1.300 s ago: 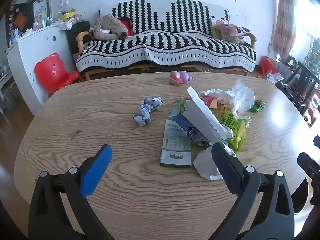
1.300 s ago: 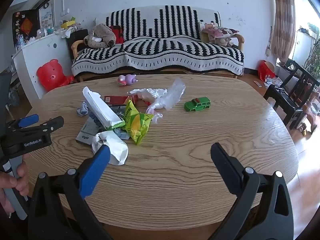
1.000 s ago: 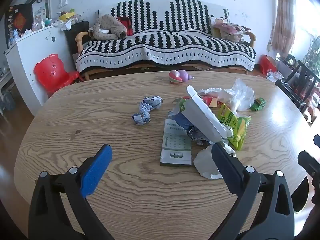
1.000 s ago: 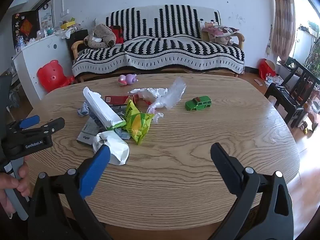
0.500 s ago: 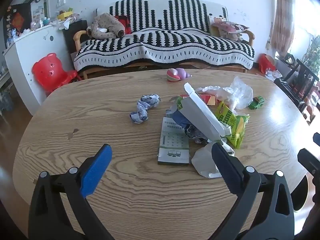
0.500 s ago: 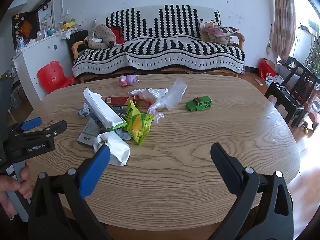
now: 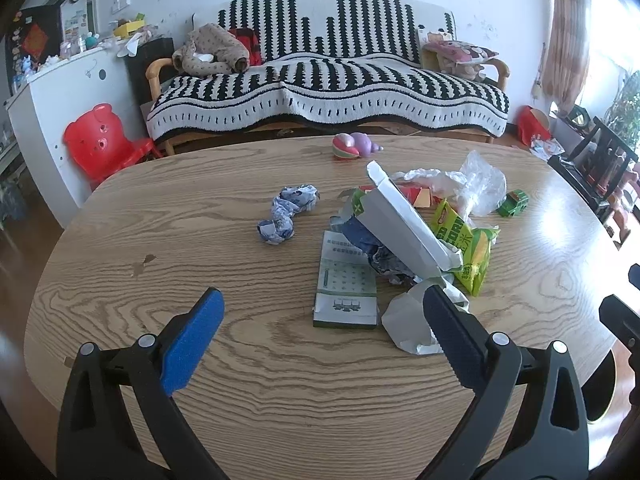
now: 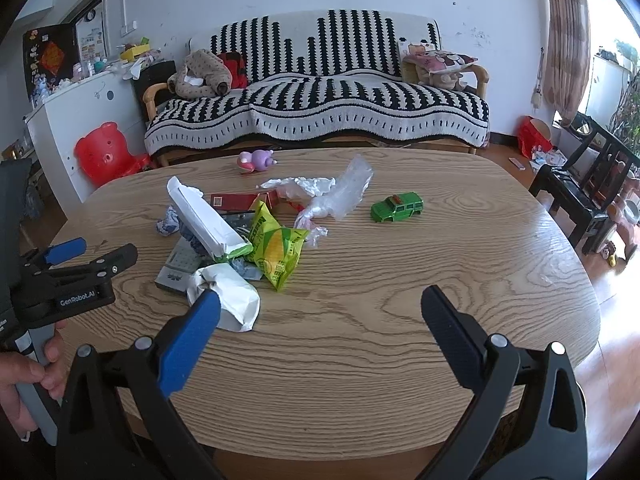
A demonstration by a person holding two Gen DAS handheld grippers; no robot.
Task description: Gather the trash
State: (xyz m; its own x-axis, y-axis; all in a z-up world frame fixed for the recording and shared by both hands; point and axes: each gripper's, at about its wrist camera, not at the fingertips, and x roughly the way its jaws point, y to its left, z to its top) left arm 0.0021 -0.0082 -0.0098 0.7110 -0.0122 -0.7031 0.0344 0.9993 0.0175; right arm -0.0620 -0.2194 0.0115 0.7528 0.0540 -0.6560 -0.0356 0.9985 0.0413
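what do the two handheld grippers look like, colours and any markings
Both are black plastic clamp-style frames with silver rivets. On the left gripper and right gripper, one finger carries a bright blue pad, the other a dark ribbed pad. The left one's side reads "GenRobot.AI" in white, above a grey handle.

Left gripper [image 7: 322, 316]: two black plastic fingers [image 7: 454, 332] with triangular cut-outs in the arms, silver screws at the pivots, and blue pads on the inner faces. Right gripper [image 8: 320, 312]: same build, black with blue pads and silver screws. Seen from the right wrist camera, the left gripper's black body bears white "GenRobot.AI" lettering [image 8: 77, 300] and sits on a grey handle [image 8: 34, 380]; a hand [image 8: 24, 376] grips that handle.
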